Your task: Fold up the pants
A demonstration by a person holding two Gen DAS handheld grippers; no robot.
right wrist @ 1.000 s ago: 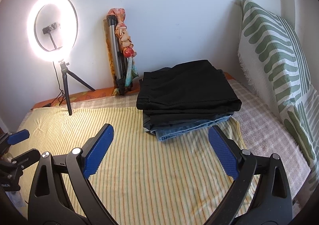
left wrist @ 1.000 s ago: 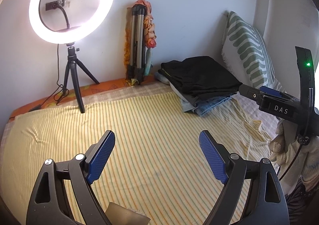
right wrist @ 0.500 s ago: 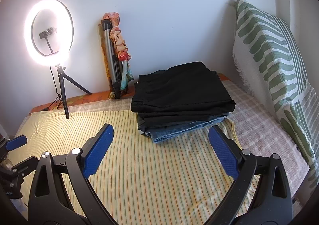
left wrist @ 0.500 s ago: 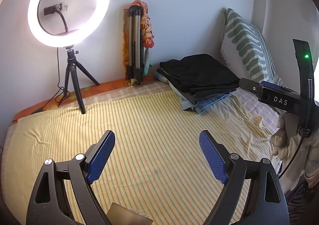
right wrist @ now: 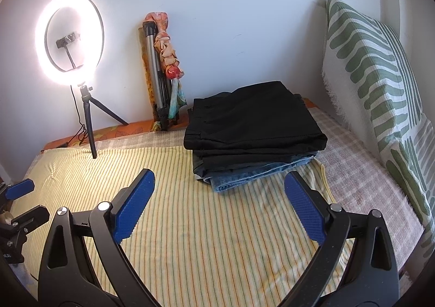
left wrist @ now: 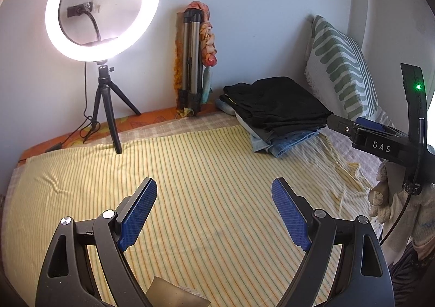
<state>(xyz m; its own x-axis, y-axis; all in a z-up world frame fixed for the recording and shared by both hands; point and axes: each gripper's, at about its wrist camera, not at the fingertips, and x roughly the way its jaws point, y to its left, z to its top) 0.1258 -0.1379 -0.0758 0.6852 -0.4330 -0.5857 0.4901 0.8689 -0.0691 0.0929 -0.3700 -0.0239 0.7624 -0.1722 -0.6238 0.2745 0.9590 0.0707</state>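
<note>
A stack of folded pants, black pair [right wrist: 252, 119] on top and blue jeans [right wrist: 255, 173] at the bottom, lies at the far right of the yellow striped sheet [right wrist: 190, 225]. It also shows in the left wrist view [left wrist: 274, 108]. My right gripper [right wrist: 218, 200] is open and empty, held above the sheet in front of the stack. My left gripper [left wrist: 214, 209] is open and empty over the middle of the sheet [left wrist: 204, 171]. The right gripper's body [left wrist: 380, 141] shows at the right of the left wrist view.
A lit ring light on a small tripod [left wrist: 102, 21] stands at the far left by the wall. A folded tripod with cloth [left wrist: 194, 62] leans on the wall. A green patterned pillow [right wrist: 375, 75] stands at the right. The left gripper's fingers [right wrist: 19, 190] show at the left edge.
Both grippers have drawn back a little from the stack and stay open. The stack of pants has not moved.
</note>
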